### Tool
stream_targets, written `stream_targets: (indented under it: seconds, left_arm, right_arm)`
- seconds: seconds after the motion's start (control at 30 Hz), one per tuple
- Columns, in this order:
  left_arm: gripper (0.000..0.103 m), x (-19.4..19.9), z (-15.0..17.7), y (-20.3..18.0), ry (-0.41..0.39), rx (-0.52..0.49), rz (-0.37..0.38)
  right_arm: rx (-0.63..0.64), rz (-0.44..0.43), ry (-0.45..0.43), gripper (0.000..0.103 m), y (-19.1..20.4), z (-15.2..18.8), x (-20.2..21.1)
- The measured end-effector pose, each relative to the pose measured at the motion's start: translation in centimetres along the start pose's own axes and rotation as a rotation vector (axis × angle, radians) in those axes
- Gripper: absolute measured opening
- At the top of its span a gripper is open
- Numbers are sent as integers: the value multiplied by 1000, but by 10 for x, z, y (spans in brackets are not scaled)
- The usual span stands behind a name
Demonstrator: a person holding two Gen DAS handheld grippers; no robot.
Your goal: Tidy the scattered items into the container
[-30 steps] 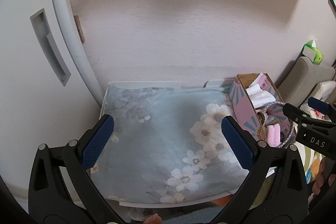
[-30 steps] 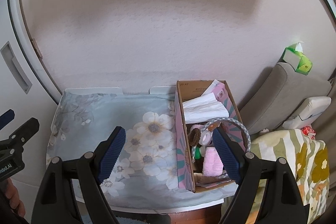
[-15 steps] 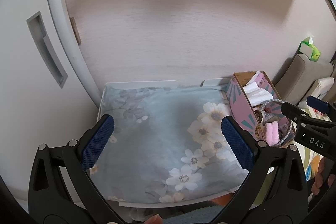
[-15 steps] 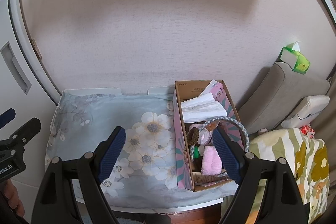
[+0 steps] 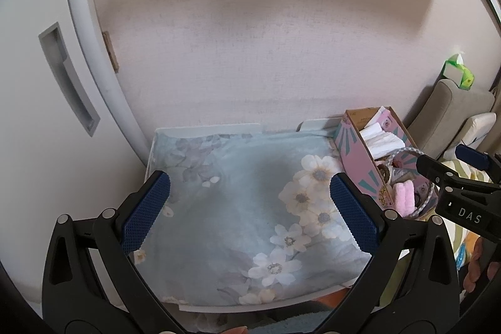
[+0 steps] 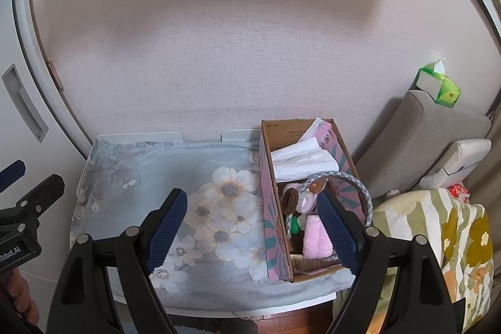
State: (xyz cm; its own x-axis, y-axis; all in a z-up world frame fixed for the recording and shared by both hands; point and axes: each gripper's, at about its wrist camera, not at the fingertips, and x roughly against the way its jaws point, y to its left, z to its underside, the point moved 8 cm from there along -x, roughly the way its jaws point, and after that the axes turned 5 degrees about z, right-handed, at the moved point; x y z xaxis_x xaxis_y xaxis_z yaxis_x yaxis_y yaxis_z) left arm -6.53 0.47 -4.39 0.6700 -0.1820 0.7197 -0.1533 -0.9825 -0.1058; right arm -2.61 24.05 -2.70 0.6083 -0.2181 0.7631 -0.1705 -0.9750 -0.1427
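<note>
- Two hand-held grippers hang over the surface [image 6: 103, 143], and nothing is in either one.
- On the left, the left hand-held gripper [image 5: 250, 208] is wide open above the flower cloth [image 5: 238, 208].
- No loose things show on the cloth.
- To the right, the right hand-held gripper [image 6: 253, 227] is wide open too, and one finger hangs over the box [image 6: 270, 208].
- The box sits at the right edge of the surface, with tissues [image 6: 300, 158], a headband [image 6: 350, 182], a pink cloth [image 6: 316, 240] and small bits inside.
- I think the tidying is nearly done or done.
- Next, look for anything left out; if nothing is, pull both hands back.
</note>
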Motion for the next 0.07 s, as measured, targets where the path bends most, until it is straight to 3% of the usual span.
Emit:
stream_targets:
  seconds: [0.07]
  left_arm:
    - [102, -1, 0, 0, 4, 1, 4]
  right_arm:
    - [-5, 3, 4, 82, 0, 0, 0]
